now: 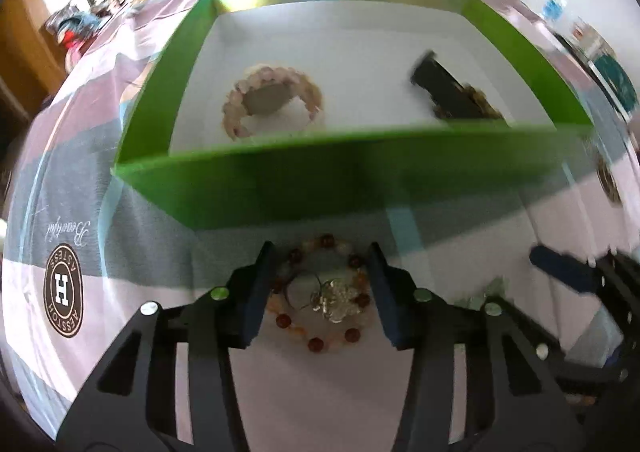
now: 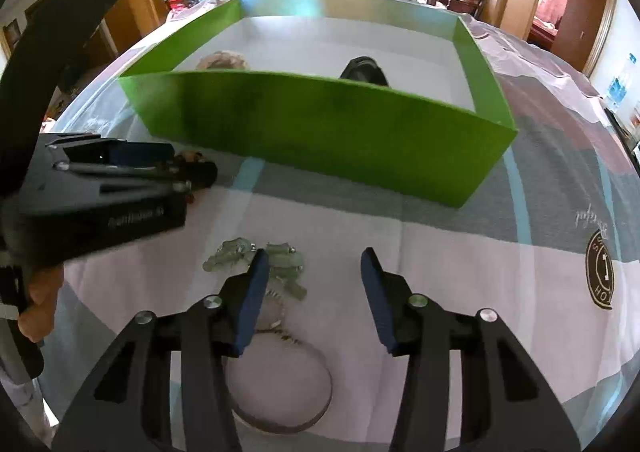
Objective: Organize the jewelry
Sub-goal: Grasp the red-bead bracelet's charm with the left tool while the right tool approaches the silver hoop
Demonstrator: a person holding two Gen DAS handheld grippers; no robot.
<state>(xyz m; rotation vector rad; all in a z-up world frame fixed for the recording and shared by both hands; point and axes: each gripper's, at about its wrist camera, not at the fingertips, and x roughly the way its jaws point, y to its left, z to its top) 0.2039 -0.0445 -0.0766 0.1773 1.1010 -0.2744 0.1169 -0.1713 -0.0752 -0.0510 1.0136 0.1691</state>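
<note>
Green box (image 1: 352, 188) on clothed desk (image 1: 120, 236): holds pink bracelet (image 1: 272, 98) at left, dark item (image 1: 452, 92) at right. Bead bracelet (image 1: 324, 294) on cloth before box, between spread left tongs (image 1: 322, 292). Right tongs (image 2: 312, 300) spread; jade pieces (image 2: 256, 256) and bangle (image 2: 288, 404) beside its left finger.

You get bright daylight from blown-out windows behind the green box (image 1: 280, 188), glare along its far wall, motion smear in the left view, and heavy fisheye bending at edges.
</note>
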